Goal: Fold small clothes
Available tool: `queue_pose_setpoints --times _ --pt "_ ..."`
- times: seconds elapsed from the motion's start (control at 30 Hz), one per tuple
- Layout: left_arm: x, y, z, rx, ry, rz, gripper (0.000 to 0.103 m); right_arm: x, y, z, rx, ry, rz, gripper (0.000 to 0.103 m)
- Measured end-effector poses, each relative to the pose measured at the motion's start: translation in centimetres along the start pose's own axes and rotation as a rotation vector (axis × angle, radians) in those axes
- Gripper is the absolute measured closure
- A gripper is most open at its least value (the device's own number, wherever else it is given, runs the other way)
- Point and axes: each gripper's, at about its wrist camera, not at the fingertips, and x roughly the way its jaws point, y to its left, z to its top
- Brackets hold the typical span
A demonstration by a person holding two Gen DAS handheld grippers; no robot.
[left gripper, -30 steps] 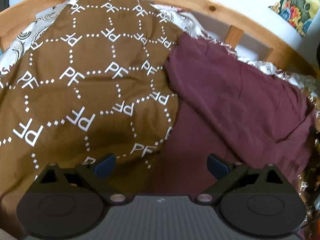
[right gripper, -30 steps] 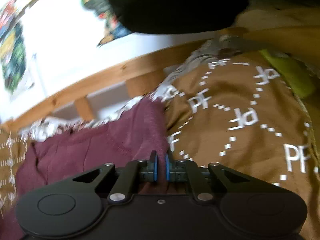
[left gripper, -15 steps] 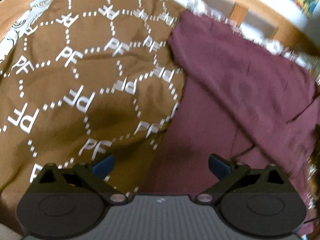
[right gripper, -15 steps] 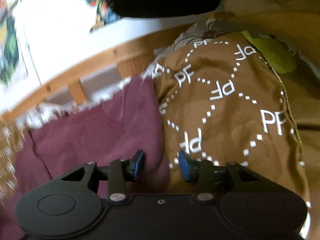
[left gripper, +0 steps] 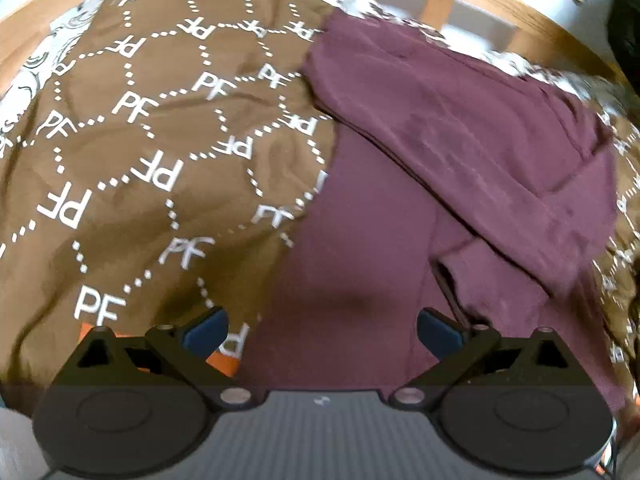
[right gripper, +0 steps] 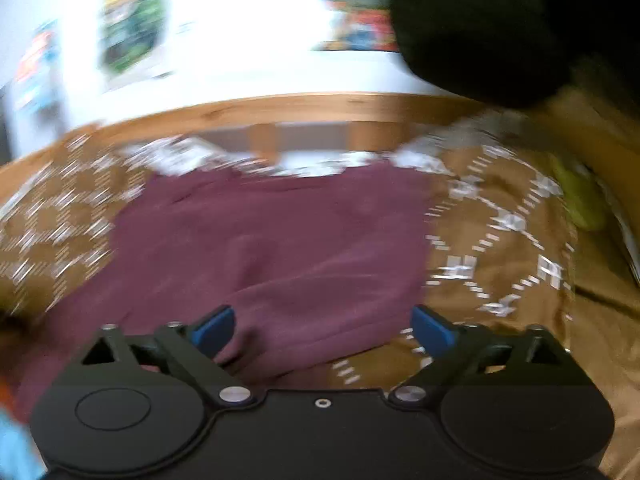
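Observation:
A maroon garment [left gripper: 460, 168] lies partly folded on a brown cloth printed with white "PF" letters [left gripper: 152, 136]; its upper layer is doubled over toward the right. My left gripper [left gripper: 322, 330] is open and empty, low over the garment's near left part. In the right wrist view the same maroon garment [right gripper: 280, 248] lies flat on the brown cloth [right gripper: 508, 240]. My right gripper [right gripper: 323, 326] is open and empty just above the garment's near edge. That view is motion-blurred.
A wooden bed rail [left gripper: 552, 28] curves behind the cloth, also in the right wrist view [right gripper: 280, 108]. A white patterned sheet [left gripper: 24, 80] shows at the edges. An orange item [left gripper: 224, 364] peeks out by the left finger. A yellow-green object [right gripper: 580, 196] lies far right.
My right gripper opened, letting go of the maroon garment, and pulled back and leftward. My left gripper stayed open and moved closer over the garment.

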Motion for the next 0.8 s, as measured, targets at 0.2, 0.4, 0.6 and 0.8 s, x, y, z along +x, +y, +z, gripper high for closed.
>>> queue_pose_setpoints --times 0.2,0.4,0.6,0.8 --pt "-1.3 -1.3 -2.4 0.081 0.003 0.005 0.001 -3.0 6.6 -1.0 -0.270 0.107 0.149 0.001" --pt "-1.1 -2.5 -3.4 0.153 -0.002 0.005 0.001 -3.4 13.5 -4.8 -0.681 0.202 0.228 0.001" --pt "-0.6 -2.6 -3.4 0.161 0.009 -0.012 0.001 -1.9 15.5 -7.1 -0.812 0.287 0.202 0.001" --pt "-0.3 -2.9 -3.5 0.182 0.018 -0.018 0.001 0.2 15.6 -7.8 -0.819 0.333 0.120 0.001"
